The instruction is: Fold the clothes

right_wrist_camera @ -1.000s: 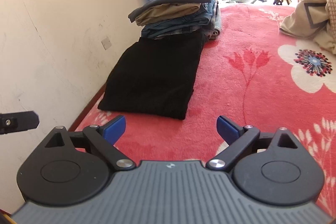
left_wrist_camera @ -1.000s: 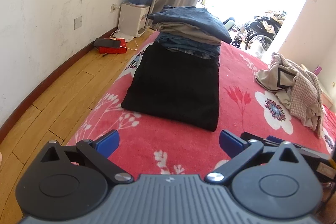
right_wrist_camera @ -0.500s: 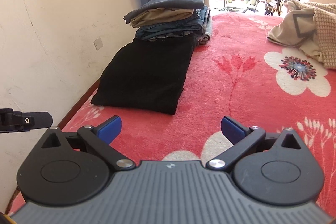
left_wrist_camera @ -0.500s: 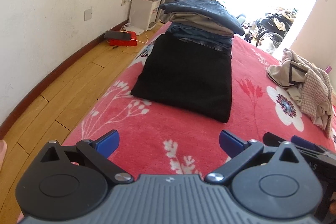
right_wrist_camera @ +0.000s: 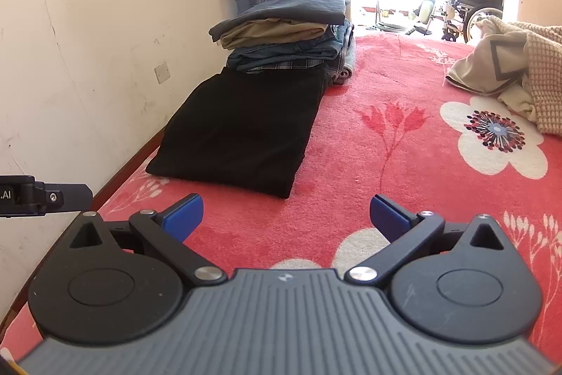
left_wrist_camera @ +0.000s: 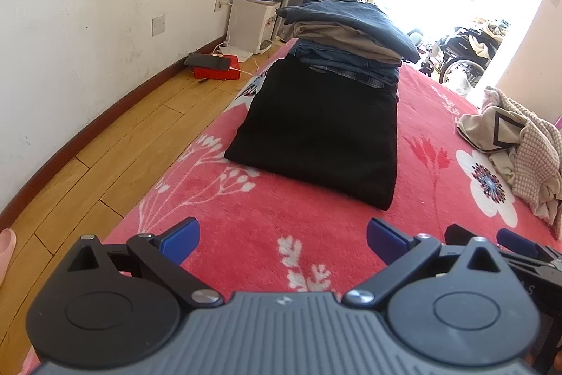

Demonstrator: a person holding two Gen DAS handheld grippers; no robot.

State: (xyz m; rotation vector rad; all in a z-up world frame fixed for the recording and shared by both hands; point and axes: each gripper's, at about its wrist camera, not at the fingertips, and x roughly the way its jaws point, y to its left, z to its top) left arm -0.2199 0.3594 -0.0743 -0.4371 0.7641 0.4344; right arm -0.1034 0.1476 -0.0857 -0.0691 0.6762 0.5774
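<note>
A folded black garment (left_wrist_camera: pixel 321 132) (right_wrist_camera: pixel 242 129) lies flat on the red flowered blanket (left_wrist_camera: pixel 267 227) (right_wrist_camera: pixel 379 136). Behind it stands a stack of folded clothes (left_wrist_camera: pixel 347 37) (right_wrist_camera: pixel 288 30), dark blue on top, tan and denim below. A crumpled beige heap of clothes (left_wrist_camera: pixel 516 143) (right_wrist_camera: pixel 509 69) lies at the far right. My left gripper (left_wrist_camera: pixel 282 239) hovers open over bare blanket, short of the black garment. My right gripper (right_wrist_camera: pixel 286 217) is open too, nothing between its blue pads. The right gripper's fingers (left_wrist_camera: pixel 516 241) show at the lower right of the left wrist view.
A wooden floor (left_wrist_camera: pixel 105 157) runs along the blanket's left edge by a white wall. On it are a red box (left_wrist_camera: pixel 217 71) with a dark device on top and a water dispenser (left_wrist_camera: pixel 256 20). A wheelchair (left_wrist_camera: pixel 463 55) stands in the bright doorway beyond.
Both views have drawn slightly back from the black garment and tilted up a little. The right gripper's jaws have widened a touch. No garment has moved.
</note>
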